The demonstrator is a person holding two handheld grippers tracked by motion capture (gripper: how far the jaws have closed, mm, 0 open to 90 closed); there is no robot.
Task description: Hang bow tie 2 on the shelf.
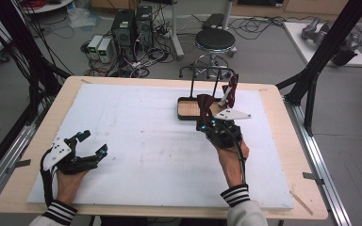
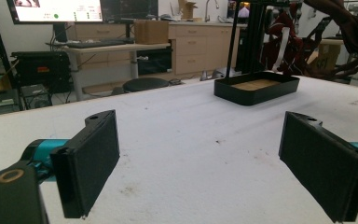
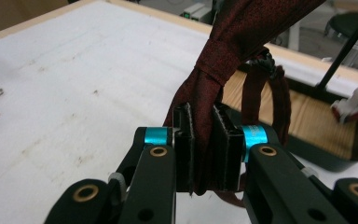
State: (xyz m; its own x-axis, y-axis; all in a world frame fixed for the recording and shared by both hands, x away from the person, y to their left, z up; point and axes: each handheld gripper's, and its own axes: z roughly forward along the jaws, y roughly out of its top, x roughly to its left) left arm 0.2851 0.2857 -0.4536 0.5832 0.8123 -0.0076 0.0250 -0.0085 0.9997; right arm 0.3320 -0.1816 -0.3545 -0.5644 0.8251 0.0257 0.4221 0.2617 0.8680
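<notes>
Wooden table (image 1: 290,155) carries a white foam mat (image 1: 146,141) covering most of its top. Toward the far right of the mat stands a black tray (image 1: 185,115) with a wooden floor and an upright 2-post rack (image 1: 205,82); a second dark red bow tie (image 1: 231,92) with a white tag hangs by the rack. Right gripper (image 3: 204,154) is raised just in front of the tray, jaws clamped on a dark red bow tie (image 3: 223,70), which stands up from the pads. Left gripper (image 1: 92,143) rests on the mat's near left, well apart from the tray, jaws spread wide with nothing between them.
</notes>
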